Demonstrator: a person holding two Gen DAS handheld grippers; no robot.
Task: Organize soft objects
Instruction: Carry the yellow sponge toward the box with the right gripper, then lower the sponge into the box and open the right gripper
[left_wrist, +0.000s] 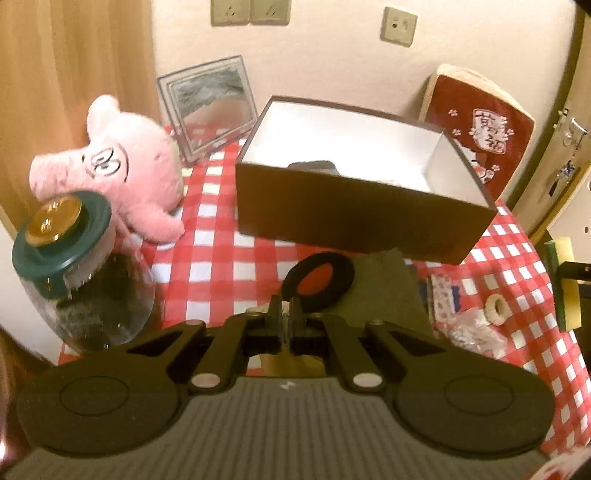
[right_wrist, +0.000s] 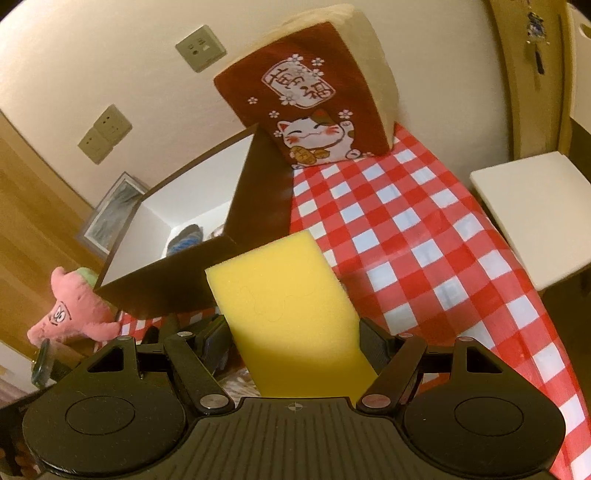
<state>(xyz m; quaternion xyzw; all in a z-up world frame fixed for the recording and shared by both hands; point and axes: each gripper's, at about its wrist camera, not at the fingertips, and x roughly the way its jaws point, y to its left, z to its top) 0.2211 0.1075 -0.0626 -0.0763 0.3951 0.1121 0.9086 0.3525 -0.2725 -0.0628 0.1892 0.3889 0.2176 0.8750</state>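
My left gripper (left_wrist: 286, 312) is clamped on a black-and-red pad (left_wrist: 317, 282) near the box (left_wrist: 332, 206); my right gripper (right_wrist: 295, 332) grips a yellow sponge (right_wrist: 284, 295).

The box's (left_wrist: 354, 214) near wall hides most of its contents.

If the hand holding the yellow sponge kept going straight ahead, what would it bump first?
Probably the brown box. The right gripper points toward its near corner, and the sponge sticking out in front would likely touch there first, though depth is hard to judge.
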